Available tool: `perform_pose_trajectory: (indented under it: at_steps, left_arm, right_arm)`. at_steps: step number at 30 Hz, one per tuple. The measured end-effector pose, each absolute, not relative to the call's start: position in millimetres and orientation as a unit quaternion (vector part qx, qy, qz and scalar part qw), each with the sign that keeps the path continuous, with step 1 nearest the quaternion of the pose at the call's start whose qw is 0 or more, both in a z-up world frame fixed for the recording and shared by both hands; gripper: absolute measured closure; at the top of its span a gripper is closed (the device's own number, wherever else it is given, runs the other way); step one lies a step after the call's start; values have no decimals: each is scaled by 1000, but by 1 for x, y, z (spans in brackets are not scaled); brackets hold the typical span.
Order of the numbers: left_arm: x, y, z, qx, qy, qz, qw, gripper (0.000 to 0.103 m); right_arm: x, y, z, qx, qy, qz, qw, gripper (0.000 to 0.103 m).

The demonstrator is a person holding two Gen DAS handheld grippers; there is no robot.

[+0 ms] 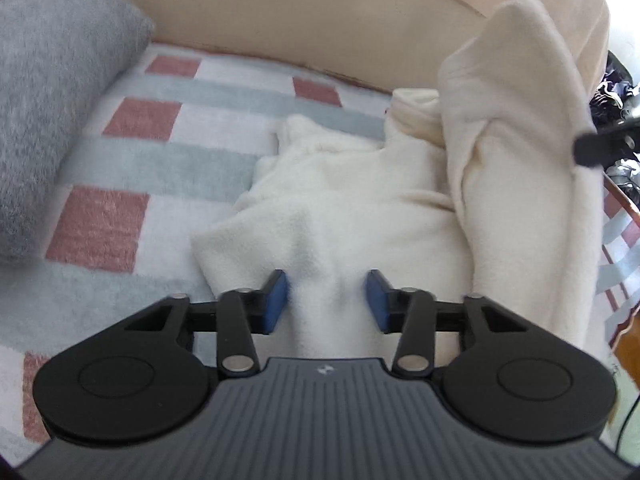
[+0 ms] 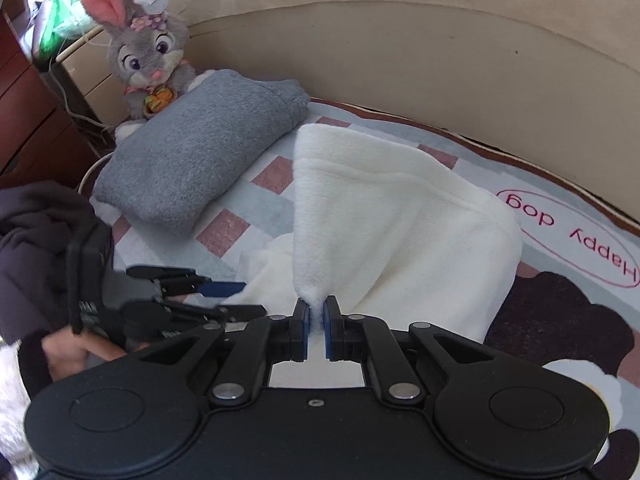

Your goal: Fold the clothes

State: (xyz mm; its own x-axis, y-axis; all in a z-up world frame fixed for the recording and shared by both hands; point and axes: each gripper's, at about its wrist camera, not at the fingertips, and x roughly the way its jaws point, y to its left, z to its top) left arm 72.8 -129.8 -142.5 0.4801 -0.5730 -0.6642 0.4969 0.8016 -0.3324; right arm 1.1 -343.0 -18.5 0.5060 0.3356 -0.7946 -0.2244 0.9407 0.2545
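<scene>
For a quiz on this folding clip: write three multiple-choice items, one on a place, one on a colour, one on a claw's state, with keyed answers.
1. Where is the plush rabbit?
A. behind the grey folded garment
B. on the cream fleece
C. in a claw

2. What colour is the garment being folded?
A. grey
B. cream
C. red

3. How is the right claw?
A. wide open
B. shut on the cream fleece
C. out of view

Answers: 1 A, its head rises beyond the grey bundle; 2 B, pale fleece; 3 B, blue pads pinch a fleece corner, while the left claw gapes open.
</scene>
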Motion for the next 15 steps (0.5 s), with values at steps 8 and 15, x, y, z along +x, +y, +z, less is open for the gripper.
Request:
perform_pose_trajectory:
  at_steps: [8,15]
  left_arm:
    - [56,-145,-117,-80,351,-377,853,95]
    - [62,-147,-114,-43,378,-380,843,68]
  right_arm:
    - [13,-325,-10,65,454,183,870,95]
    - [34,-302,-13,74,451,199,867,94]
